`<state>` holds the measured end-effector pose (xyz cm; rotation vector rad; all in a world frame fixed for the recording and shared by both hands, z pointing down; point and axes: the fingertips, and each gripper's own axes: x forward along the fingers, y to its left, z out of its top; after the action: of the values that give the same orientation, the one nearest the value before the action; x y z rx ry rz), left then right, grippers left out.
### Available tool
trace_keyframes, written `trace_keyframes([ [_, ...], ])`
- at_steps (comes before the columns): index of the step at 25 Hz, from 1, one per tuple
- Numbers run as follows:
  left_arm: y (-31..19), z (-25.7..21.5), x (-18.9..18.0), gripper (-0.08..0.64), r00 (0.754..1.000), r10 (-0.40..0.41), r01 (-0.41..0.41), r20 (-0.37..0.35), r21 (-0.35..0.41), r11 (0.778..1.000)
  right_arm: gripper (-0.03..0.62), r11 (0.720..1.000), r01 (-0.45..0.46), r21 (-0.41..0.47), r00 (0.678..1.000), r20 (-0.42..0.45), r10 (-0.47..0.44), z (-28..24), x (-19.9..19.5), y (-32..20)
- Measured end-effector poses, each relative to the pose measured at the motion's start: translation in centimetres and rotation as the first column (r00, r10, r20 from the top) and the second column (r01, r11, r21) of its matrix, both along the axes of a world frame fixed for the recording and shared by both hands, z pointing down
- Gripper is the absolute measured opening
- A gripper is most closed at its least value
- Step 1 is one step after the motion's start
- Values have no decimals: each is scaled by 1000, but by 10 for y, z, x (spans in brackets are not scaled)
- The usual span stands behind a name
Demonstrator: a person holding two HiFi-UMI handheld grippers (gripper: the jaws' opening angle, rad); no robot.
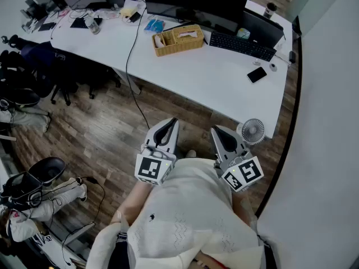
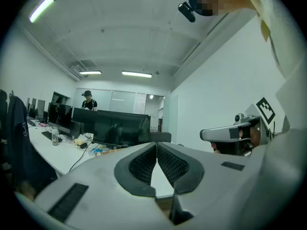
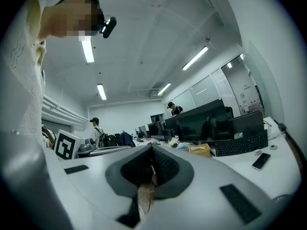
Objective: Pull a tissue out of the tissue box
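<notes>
The tissue box is a tan woven holder with white tissue showing in its top, standing on the white desk in front of the monitors; it also shows small and far off as the woven box in the right gripper view. My left gripper and right gripper are held close to my body over the wooden floor, well short of the desk and pointing level toward it. The left gripper has its jaws closed together with nothing between them. The right gripper is likewise shut and empty.
A black keyboard, a phone and dark monitors share the desk. A small white fan stands by the desk's near corner. A black cable hangs to the floor. Office chairs crowd the left; a wall runs along the right.
</notes>
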<state>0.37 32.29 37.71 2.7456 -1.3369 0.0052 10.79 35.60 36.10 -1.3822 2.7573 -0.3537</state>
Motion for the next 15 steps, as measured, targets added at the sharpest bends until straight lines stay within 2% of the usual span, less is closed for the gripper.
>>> trace_keyframes([
  [7,-2,-1,-1,15,1000,10,-10,17,3,1000,0,1000,10,-1,999,-35,-10,4,-10,-4],
  [12,-6,6,4,15,1000,-5,5,-6,-23,1000,1,999,29,-22,998,-54,-30,8,-8,-10],
  [15,-3,12,2,15,1000,-3,4,21,-29,1000,0,999,43,-24,998,-53,-44,8,-13,-10],
])
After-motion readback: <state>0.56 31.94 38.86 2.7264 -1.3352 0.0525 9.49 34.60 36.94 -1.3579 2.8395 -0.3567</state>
